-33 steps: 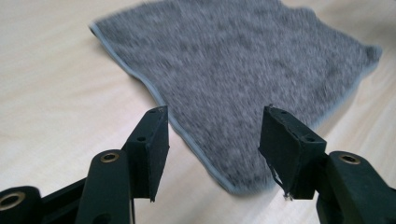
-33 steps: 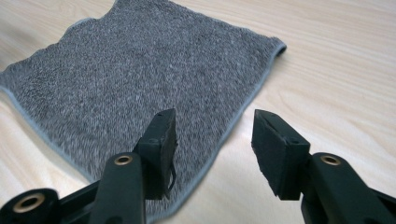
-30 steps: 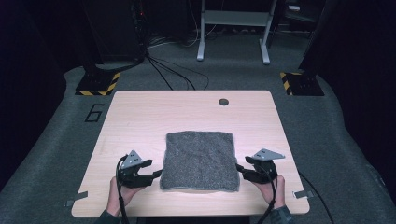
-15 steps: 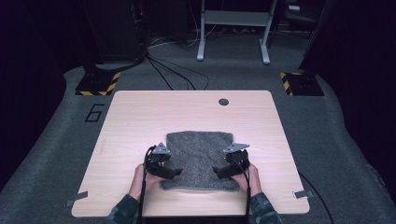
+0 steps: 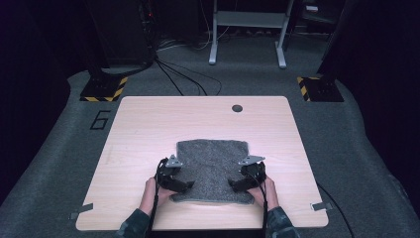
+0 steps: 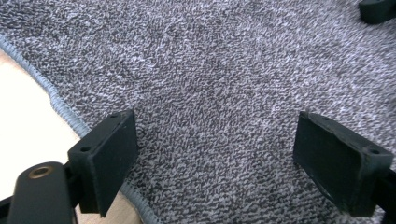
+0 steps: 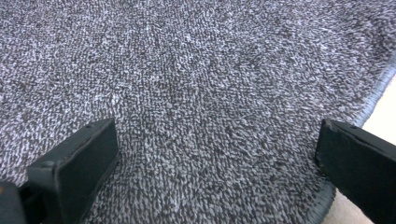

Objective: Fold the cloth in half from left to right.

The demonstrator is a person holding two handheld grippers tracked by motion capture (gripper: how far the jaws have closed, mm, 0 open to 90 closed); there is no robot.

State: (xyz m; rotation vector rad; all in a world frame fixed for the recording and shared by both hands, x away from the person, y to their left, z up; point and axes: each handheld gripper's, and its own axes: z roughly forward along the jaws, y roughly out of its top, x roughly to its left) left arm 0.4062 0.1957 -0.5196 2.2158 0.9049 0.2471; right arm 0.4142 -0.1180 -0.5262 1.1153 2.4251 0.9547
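High view: grey terry towel (image 5: pixel 212 168), folded, lies flat on the near middle of the pale wooden counter (image 5: pixel 148 124); left claw (image 5: pixel 184 185) and right claw (image 5: pixel 234 185) sit over its near corners. Left gripper view: jaws spread, having just opened, towel (image 6: pixel 210 70) between them, hemmed edge beside one pad. Right gripper view: jaws wide, just opened, unclenched over the towel (image 7: pixel 196 70). Best practice, judged: catch each corner's hem fully, close both evenly.

Looks down between wide-spread jaws of the left gripper (image 6: pixel 217 161) onto a grey towel (image 6: pixel 210 79) (nothing pinched). Shows its hemmed edge running under the left-hand jaw, pale table (image 6: pixel 28 116) beyond, another black jaw tip (image 6: pixel 377 9) far ahead-right.
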